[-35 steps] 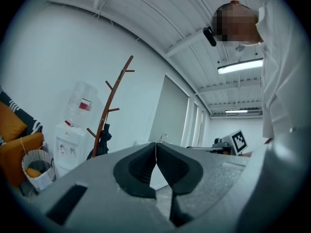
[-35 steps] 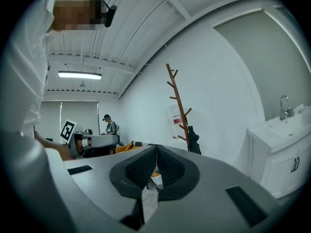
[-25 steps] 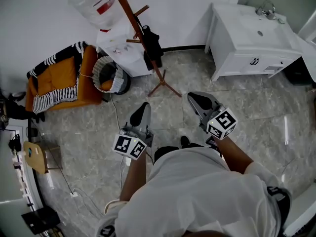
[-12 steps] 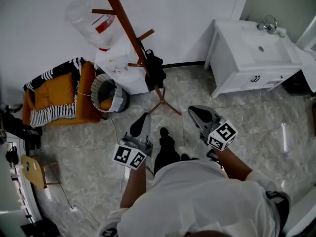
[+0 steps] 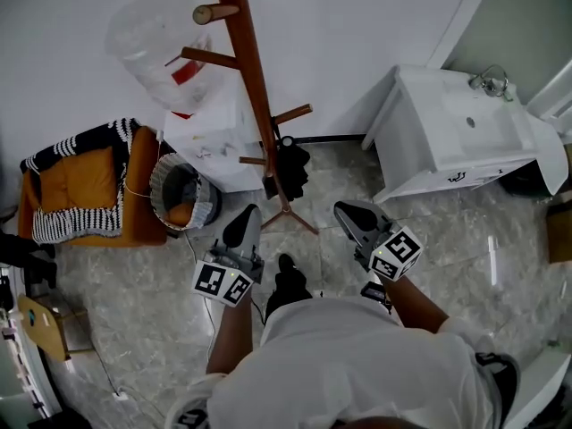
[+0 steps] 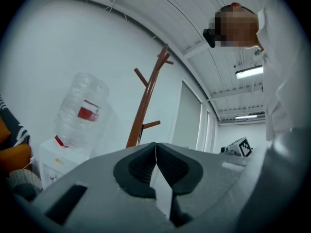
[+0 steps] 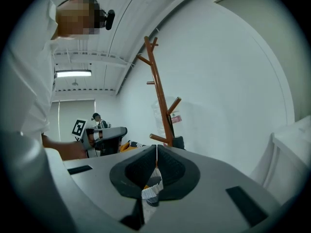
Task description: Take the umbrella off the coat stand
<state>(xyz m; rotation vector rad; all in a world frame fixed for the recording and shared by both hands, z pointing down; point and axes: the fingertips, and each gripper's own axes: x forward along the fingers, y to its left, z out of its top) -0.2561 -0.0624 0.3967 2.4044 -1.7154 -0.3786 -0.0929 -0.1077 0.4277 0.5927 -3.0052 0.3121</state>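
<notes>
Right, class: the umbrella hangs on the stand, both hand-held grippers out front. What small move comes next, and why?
Probably a step closer to the stand. The umbrella hangs low on it, and the left hand-held gripper and right hand-held gripper are both short of it, shut and empty, so it looks out of reach from here.

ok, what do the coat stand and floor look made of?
Coat stand: looks like wood, reddish-brown with a smooth finish; one peg shows a paler cut end. Floor: probably marble-look tile or stone, with grey veining and a slight sheen.
</notes>
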